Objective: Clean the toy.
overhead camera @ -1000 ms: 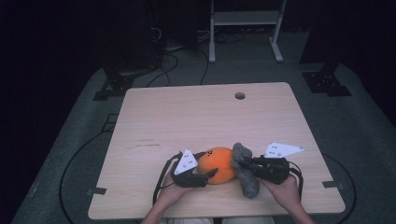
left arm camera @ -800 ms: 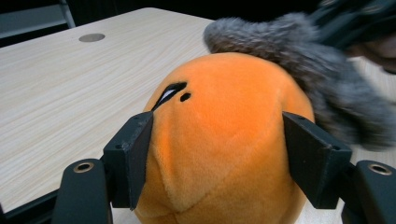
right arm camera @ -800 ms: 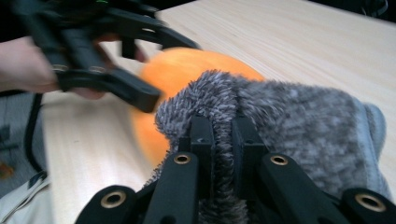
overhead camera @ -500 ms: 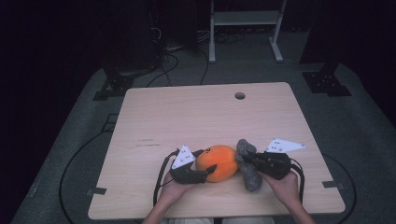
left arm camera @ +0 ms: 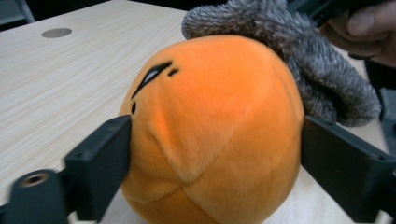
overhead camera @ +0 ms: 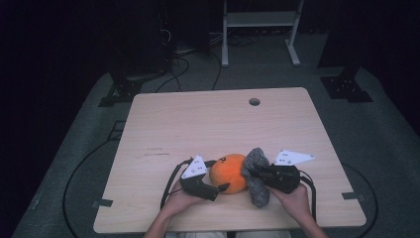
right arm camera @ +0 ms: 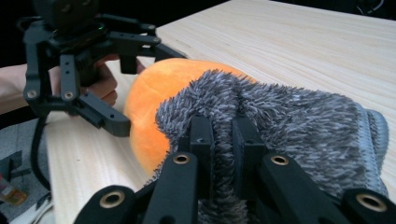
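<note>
Having just been opening, the left claw [left arm camera: 212, 154] now brackets the orange plush [left arm camera: 215, 130] unclamped; the right claw [right arm camera: 223, 135] stays pinching the grey sock [right arm camera: 289, 126].

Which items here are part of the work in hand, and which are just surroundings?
In the job:
orange plush ball, between the left gripper's jaws, which have just been opening
grey fuzzy cloth, pinched in the right gripper

Just about:
table
white stand
floor cables
</note>
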{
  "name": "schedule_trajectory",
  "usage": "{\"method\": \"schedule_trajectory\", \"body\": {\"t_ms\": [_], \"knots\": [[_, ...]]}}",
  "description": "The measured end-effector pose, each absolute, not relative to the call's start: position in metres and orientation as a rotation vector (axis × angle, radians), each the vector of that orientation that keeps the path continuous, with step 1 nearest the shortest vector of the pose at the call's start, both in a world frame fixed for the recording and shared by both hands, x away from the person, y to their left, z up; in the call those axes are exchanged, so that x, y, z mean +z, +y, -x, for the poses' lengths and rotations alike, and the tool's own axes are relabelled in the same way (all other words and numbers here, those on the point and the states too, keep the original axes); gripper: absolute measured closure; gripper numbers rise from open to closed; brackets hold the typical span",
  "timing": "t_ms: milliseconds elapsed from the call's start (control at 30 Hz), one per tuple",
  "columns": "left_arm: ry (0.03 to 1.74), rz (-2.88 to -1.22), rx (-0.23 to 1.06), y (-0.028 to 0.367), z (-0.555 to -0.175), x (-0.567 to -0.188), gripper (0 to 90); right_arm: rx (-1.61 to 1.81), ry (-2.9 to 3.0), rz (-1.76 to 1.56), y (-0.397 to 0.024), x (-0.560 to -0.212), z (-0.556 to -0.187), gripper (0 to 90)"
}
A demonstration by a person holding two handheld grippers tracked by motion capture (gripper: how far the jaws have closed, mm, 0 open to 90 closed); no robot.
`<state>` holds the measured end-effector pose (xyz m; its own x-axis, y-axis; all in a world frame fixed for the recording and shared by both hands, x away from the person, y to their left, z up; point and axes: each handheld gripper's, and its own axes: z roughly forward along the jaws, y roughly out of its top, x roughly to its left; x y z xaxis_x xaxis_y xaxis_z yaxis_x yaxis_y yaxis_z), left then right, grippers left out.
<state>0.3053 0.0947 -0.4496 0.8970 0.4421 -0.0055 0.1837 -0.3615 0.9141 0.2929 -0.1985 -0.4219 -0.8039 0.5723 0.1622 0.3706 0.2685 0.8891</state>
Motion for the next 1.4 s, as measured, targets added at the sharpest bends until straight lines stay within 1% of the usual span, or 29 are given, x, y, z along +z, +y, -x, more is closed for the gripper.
{"method": "schedule_trajectory", "body": {"t_ms": [167,233,333,400,467,533,600,633,733,800,867,900,967,1000,1033,1133,1167,1200,1300,1400], "knots": [[0.451,-1.933,0.381,0.088,-0.298,-0.442,32.3,1.54,2.306,-1.011,-0.213,-0.431,-0.304,80.5],[0.476,-1.909,0.386,0.088,-0.297,-0.438,36.1,1.545,2.294,-1.103,-0.223,-0.434,-0.308,80.4],[0.518,-1.889,0.366,0.09,-0.298,-0.432,37.5,1.562,2.275,-1.174,-0.229,-0.432,-0.309,80.5],[0.544,-1.906,0.312,0.091,-0.299,-0.427,37.4,1.62,2.24,-1.103,-0.228,-0.416,-0.299,80.6],[0.585,-1.904,0.288,0.09,-0.299,-0.426,37.3,1.677,2.239,-0.965,-0.214,-0.394,-0.285,80.6],[0.579,-1.906,0.264,0.088,-0.298,-0.424,37.4,1.667,2.276,-0.892,-0.201,-0.388,-0.279,80.6],[0.561,-1.909,0.224,0.086,-0.295,-0.422,37.4,1.616,2.33,-0.857,-0.188,-0.389,-0.277,80.6],[0.543,-1.912,0.202,0.084,-0.293,-0.422,37.2,1.573,2.334,-0.854,-0.185,-0.393,-0.277,80.7],[0.469,-1.907,0.116,0.087,-0.293,-0.426,29.9,1.588,2.369,-0.894,-0.191,-0.405,-0.285,80.8],[0.437,-1.878,0.079,0.09,-0.297,-0.43,22.2,1.633,2.392,-0.93,-0.2,-0.409,-0.289,80.7],[0.432,-1.863,0.093,0.091,-0.298,-0.431,15.1,1.636,2.385,-0.945,-0.203,-0.41,-0.291,80.7],[0.441,-1.886,0.167,0.086,-0.299,-0.434,11.2,1.642,2.378,-0.953,-0.207,-0.41,-0.294,80.6],[0.419,-1.954,0.256,0.078,-0.299,-0.441,8.9,1.65,2.373,-0.946,-0.209,-0.411,-0.296,80.6],[0.419,-1.954,0.256,0.078,-0.299,-0.441,9.0,1.643,2.372,-0.943,-0.209,-0.412,-0.296,80.4],[0.438,-1.911,0.239,0.076,-0.298,-0.445,11.4,1.627,2.367,-0.935,-0.209,-0.413,-0.296,80.1],[0.442,-1.898,0.268,0.077,-0.296,-0.442,29.1,1.594,2.342,-0.925,-0.215,-0.416,-0.297,80.0],[0.458,-1.9,0.281,0.076,-0.295,-0.44,29.1,1.596,2.337,-0.94,-0.218,-0.418,-0.299,80.1],[0.466,-1.897,0.279,0.076,-0.295,-0.439,34.7,1.536,2.318,-1.016,-0.227,-0.422,-0.304,80.3],[0.473,-1.875,0.263,0.078,-0.293,-0.433,37.1,1.532,2.295,-1.074,-0.236,-0.425,-0.306,80.6],[0.5,-1.871,0.233,0.079,-0.292,-0.421,37.3,1.644,2.245,-0.954,-0.232,-0.404,-0.293,80.6]]}}
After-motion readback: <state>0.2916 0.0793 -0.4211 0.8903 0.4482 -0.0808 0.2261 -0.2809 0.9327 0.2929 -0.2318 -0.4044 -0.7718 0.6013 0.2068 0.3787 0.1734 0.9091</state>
